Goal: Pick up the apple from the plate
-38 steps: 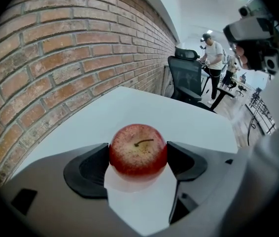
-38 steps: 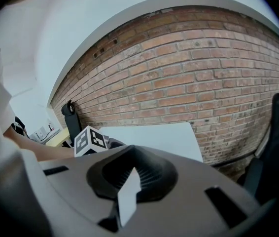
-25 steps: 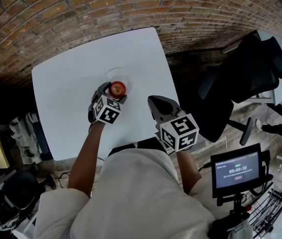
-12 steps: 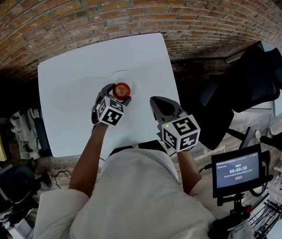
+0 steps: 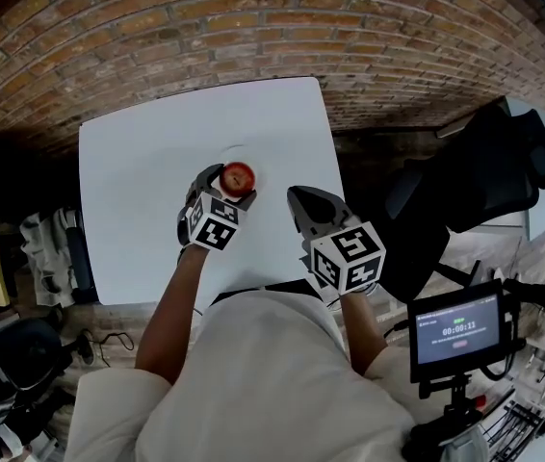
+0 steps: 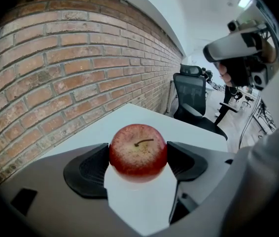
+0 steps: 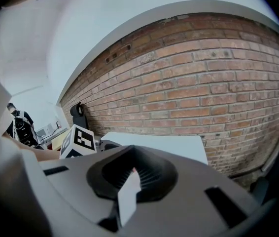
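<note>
A red apple [image 5: 239, 176] with a short stem sits squeezed between the two dark fingers [image 6: 87, 169] of my left gripper [image 5: 232, 183], which is shut on it. In the left gripper view the apple [image 6: 138, 149] fills the gap between the jaws of the left gripper [image 6: 138, 158], with the white table [image 6: 144, 115] below it. A faint rim of the pale plate [image 5: 226, 151] shows just beyond the apple. My right gripper [image 5: 298, 201] hovers at the table's right side, apart from the apple, its jaws together with nothing in them; the right gripper view shows the right gripper [image 7: 129, 181] the same way.
The square white table [image 5: 138, 191] stands against a brick wall [image 5: 205, 27]. A black office chair [image 5: 484, 152] is to the right, and a monitor on a stand [image 5: 455, 330] at lower right. Dark equipment and cables [image 5: 12, 373] lie on the floor at left.
My left gripper has risen a little with the apple in it, off the plate and toward me. The right gripper has barely moved.
</note>
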Demonstrator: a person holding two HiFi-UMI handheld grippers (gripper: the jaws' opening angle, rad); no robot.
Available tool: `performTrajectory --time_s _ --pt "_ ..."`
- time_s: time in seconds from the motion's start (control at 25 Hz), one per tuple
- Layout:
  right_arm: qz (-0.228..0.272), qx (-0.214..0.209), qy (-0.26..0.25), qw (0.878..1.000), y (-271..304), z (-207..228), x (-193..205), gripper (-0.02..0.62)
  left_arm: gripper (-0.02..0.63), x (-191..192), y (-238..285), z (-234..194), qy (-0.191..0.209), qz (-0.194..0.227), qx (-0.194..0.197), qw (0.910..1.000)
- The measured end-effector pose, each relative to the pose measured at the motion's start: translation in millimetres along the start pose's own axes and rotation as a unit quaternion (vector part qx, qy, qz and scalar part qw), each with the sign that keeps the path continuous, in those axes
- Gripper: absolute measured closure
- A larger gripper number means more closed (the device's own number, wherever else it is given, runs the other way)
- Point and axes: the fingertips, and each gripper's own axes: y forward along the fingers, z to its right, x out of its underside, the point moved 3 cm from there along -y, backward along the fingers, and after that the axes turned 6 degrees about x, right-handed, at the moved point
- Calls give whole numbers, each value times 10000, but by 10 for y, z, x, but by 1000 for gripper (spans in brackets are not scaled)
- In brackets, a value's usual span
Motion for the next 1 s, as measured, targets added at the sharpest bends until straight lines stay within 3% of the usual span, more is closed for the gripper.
performTrajectory --time_s 0.36,1.0 --pt "122 -122 -69 9998 32 -57 -173 592 236 -172 -275 -38 158 229 -227 9994" --pt "352 -317 -310 9984 64 -199 -439 592 236 -317 -767 -187 59 823 -638 9945"
